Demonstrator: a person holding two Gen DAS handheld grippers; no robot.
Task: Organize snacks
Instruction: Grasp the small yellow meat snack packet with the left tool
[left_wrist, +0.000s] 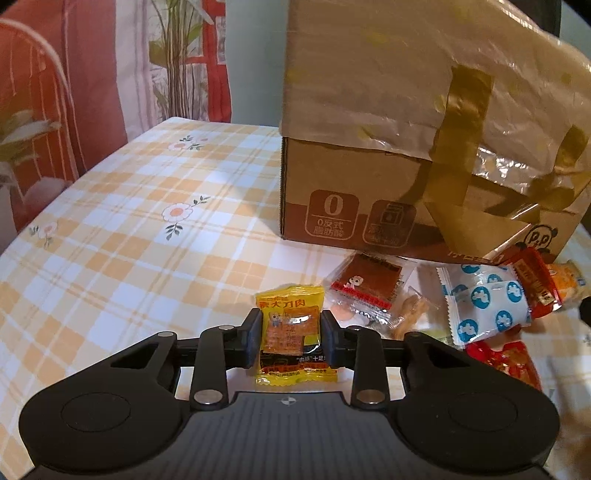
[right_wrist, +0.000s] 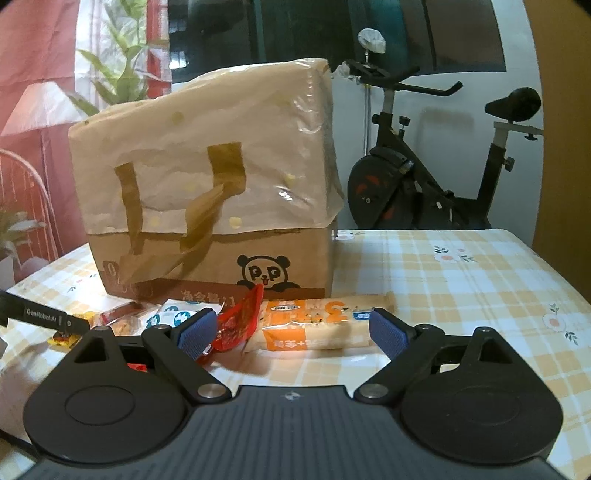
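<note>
Several snack packets (left_wrist: 484, 306) crowd the cardboard box (left_wrist: 354, 192) on the checked tablecloth (left_wrist: 129, 229).

A checked, flower-printed counter (left_wrist: 129, 229) carries a cardboard box (left_wrist: 369, 177) and, strewn just before it, a clutter of snack packets (left_wrist: 484, 306).

The left gripper (left_wrist: 290, 330) angles steeply down with its jaws drawn narrow and pads pressing inward, while the right gripper (right_wrist: 293, 328) tilts gently down, jaws spread wide.
</note>
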